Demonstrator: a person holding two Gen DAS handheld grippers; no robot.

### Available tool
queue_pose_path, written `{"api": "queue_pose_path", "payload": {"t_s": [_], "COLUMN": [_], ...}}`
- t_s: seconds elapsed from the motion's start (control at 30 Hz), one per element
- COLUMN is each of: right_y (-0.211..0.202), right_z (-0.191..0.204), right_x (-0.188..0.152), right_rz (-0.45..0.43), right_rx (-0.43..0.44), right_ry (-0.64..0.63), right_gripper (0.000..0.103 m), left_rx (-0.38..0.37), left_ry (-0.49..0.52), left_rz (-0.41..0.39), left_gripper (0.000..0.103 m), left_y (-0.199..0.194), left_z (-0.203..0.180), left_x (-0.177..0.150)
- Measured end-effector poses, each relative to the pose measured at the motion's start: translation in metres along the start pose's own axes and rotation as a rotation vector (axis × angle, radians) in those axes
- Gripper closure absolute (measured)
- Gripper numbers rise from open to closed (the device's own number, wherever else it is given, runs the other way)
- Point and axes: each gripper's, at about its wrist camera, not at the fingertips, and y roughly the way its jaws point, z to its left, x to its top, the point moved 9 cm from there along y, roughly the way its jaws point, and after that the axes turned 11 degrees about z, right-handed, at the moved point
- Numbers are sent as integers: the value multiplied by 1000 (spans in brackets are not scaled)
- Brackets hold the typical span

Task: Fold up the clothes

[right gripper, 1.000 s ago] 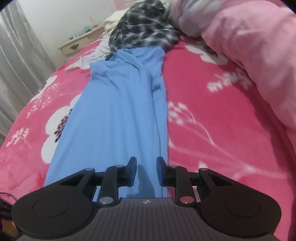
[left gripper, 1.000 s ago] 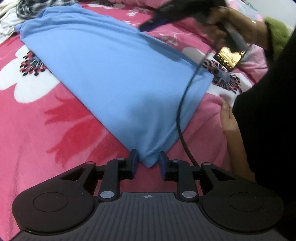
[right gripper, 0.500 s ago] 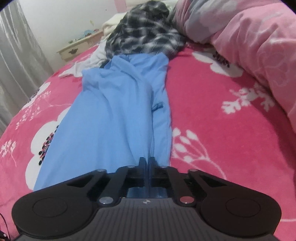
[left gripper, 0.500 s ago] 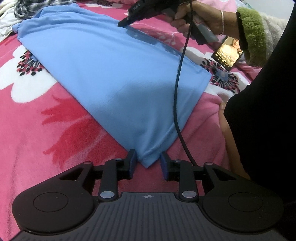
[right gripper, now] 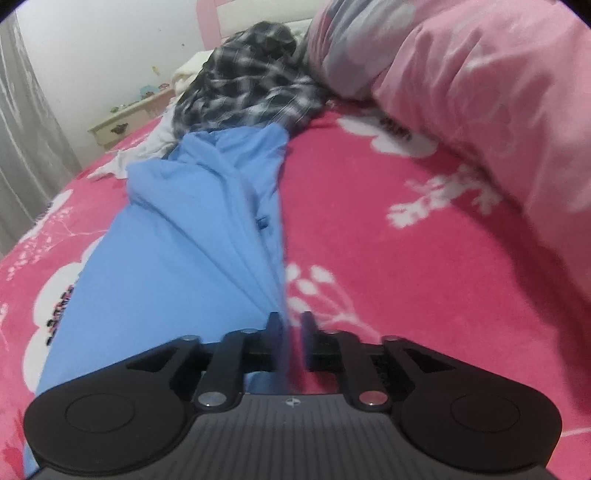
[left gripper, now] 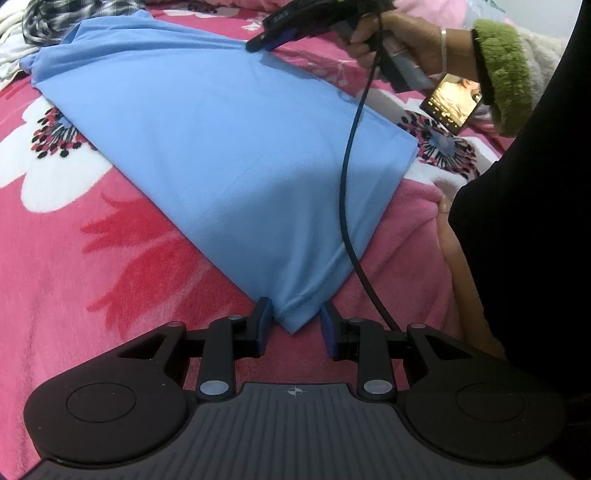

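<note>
Left wrist view first, going left to right: at about 10 o'clock there's a pile of checked and white clothes [left gripper: 55, 22] at the frame edge, sitting on the pink floral blanket [left gripper: 92, 258] that covers the bed. The blue garment [left gripper: 229, 147] lies spread flat across the middle, running from 10 o'clock down to 6 o'clock. Its near corner sits between the fingers of the left gripper [left gripper: 293, 326], but the jaws stand apart with a gap on each side of the cloth, so it's not pinching anything. Up at 1 o'clock the right gripper [left gripper: 258, 44] touches down on the garment's far edge, held by a hand [left gripper: 399, 33] with a bangle and a fuzzy green cuff [left gripper: 502, 74]. A black cable [left gripper: 347, 184] hangs from it across the cloth. A phone [left gripper: 452, 101] lies at 2 o'clock with its screen lit.

Right wrist view, a bit blurry: grey curtain [right gripper: 22, 129] at 9 o'clock, a small cream nightstand [right gripper: 125, 123] at 10, then the blue garment stretching away from 6 to 12 with creases bunching toward the fingers. The right gripper's jaws are opening, and the cloth's edge runs up between them, against the left finger. A checked shirt [right gripper: 251, 88] is heaped at 12 o'clock, a pink duvet [right gripper: 480, 92] at 2
</note>
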Motion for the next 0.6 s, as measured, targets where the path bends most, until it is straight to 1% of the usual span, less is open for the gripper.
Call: {"api": "queue_pose_path", "payload": {"t_s": [0.07, 0.1, 0.13, 0.17, 0.27, 0.3, 0.33, 0.37, 0.4, 0.43, 0.5, 0.53, 0.6], "right_y": [-14, -23, -32, -40, -65, -66, -66, -65, -64, -62, -60, -65, -83], "right_z": [-11, -13, -15, -10, 11, 17, 21, 24, 18, 9, -9, -16, -18], "right_x": [-1, -3, -6, -10, -30, -40, -51, -63, -71, -78, -94, -94, -91], "right_rz": [-15, -19, -22, -19, 0, 29, 62, 96, 121, 145, 191, 187, 137], "right_rx": [-53, -40, -15, 29, 172, 185, 189, 192, 168, 135, 69, 51, 71], "right_ry": [25, 32, 37, 20, -67, -102, -134, -166, -161, -145, -112, -75, -49], "right_gripper": [73, 73, 75, 75, 77, 77, 80, 85, 86, 89, 92, 97, 97], "left_rx": [2, 2, 2, 1, 1, 2, 2, 1, 1, -1, -6, -8, -12], "left_ry": [-1, 0, 1, 2, 6, 8, 8, 7, 7, 3, -7, -10, -6], "left_rz": [-1, -2, -2, -3, -3, -4, -5, -7, -8, -9, -11, -11, -7], "left_gripper": [74, 74, 74, 74, 74, 74, 74, 74, 74, 74, 74, 74, 74], "left_y": [0, 0, 0, 0, 0, 0, 0, 0, 0, 0, 0, -1, -2], "left_z": [0, 0, 0, 0, 0, 0, 0, 0, 0, 1, 2, 3, 4], "left_x": [0, 0, 0, 0, 0, 0, 0, -1, -1, -1, -2, -2, -2]}}
